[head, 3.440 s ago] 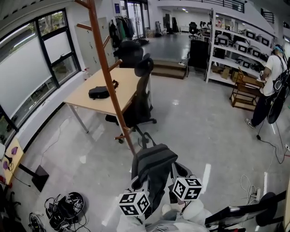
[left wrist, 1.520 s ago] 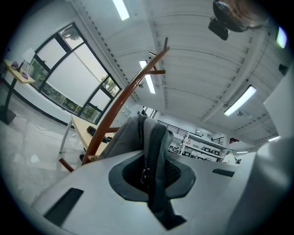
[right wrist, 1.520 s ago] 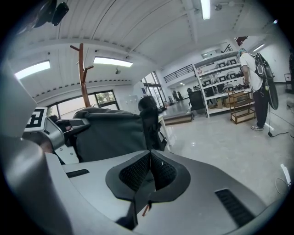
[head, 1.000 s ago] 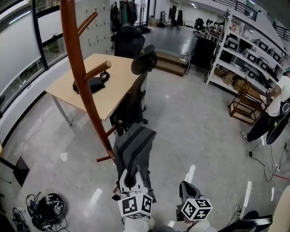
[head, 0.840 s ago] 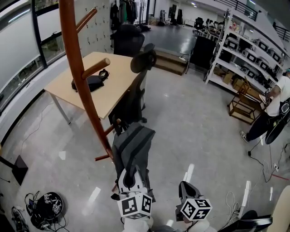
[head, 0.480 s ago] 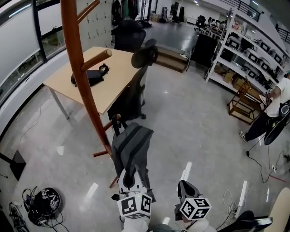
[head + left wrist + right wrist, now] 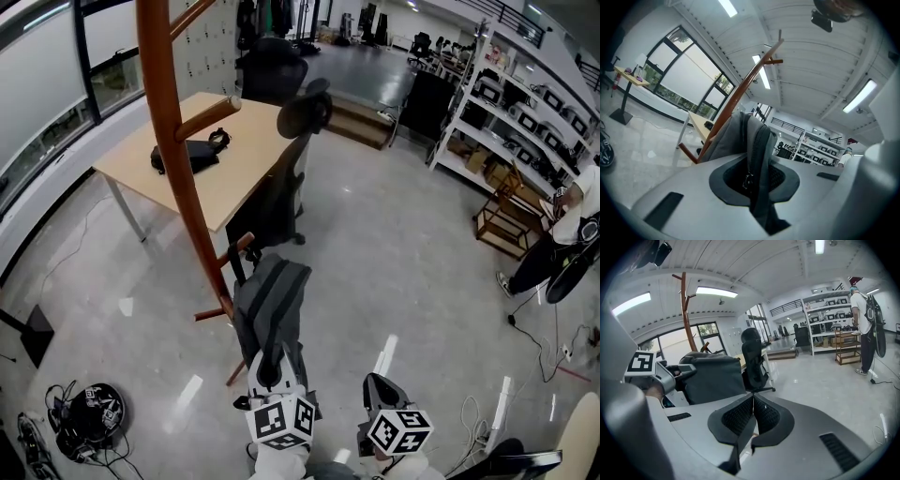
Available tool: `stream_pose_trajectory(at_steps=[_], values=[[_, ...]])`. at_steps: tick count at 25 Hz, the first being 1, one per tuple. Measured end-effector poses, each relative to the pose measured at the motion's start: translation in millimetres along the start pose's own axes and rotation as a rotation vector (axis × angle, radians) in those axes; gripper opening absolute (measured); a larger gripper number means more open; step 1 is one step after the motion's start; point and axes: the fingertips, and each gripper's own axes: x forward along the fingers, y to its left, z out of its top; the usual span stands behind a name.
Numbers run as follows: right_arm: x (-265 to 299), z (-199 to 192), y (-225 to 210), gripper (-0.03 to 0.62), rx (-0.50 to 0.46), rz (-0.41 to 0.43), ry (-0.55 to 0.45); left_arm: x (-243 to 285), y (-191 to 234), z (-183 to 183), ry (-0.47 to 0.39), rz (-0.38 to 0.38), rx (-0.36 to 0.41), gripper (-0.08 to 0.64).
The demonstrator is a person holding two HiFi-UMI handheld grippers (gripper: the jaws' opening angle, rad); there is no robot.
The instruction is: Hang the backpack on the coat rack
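Backpack [image 7: 272,300], grey, is held up above the floor [image 7: 394,253] right beside the coat rack [image 7: 173,141], top end against the slanted brown pole near a short lower peg [image 7: 241,247]. A dark strap is seen next to that peg; whether it is hooked over it cannot be told. The bag's near end is clamped by the left gripper [image 7: 267,373]: in the left gripper view a grey strap of the backpack [image 7: 740,136] runs down between the pads, and the jaws are pinched on it, with the coat rack [image 7: 740,93] rising just behind. The right gripper [image 7: 380,389] is kept apart from the bag, to its right, low in the head view. Its jaws are pressed together with nothing between them, as shown in the right gripper view [image 7: 753,416], where the backpack [image 7: 710,376] and the left gripper [image 7: 670,373] are seen off to the left. Behind the rack a wooden desk [image 7: 225,178] is seen with a black pouch [image 7: 187,155] on it, and a black office chair [image 7: 281,197] is pushed up to it. Shelving [image 7: 506,94] is lined along the right wall, with a person [image 7: 562,234] standing near it.
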Motion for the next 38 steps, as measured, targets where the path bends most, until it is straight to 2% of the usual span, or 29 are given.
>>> stream_pose_trajectory(at_steps=[10, 14, 16, 18, 22, 32, 38], values=[[-3.2, -6.1, 3.2, 0.012, -0.002, 0.01, -0.002, 4.4, 9.0, -26.8, 0.041, 0.017, 0.067, 0.023], [-3.0, -6.8, 4.7, 0.012, 0.001, 0.013, -0.005, 11.1, 14.8, -40.8, 0.091, 0.045, 0.11, 0.06], [-2.9, -7.3, 7.6, 0.014, 0.003, 0.016, -0.004, 12.1, 15.6, -48.8, 0.131, 0.041, 0.1, 0.093], [-2.9, -9.0, 10.3, 0.014, 0.005, 0.022, -0.002, 11.6, 15.1, -57.6, 0.166, 0.023, 0.058, 0.129], [-3.8, -10.9, 14.2, 0.012, 0.009, 0.031, -0.004, 7.3, 8.3, -64.6, 0.194, -0.025, -0.019, 0.149], [-11.4, -16.5, 30.6, 0.012, 0.007, 0.063, -0.011, -24.8, 0.7, -61.7, 0.203, -0.073, -0.01, 0.149], [-13.6, -15.5, 48.7, 0.012, 0.011, 0.102, -0.025, -51.8, 4.1, -53.0, 0.212, -0.079, 0.038, 0.149]])
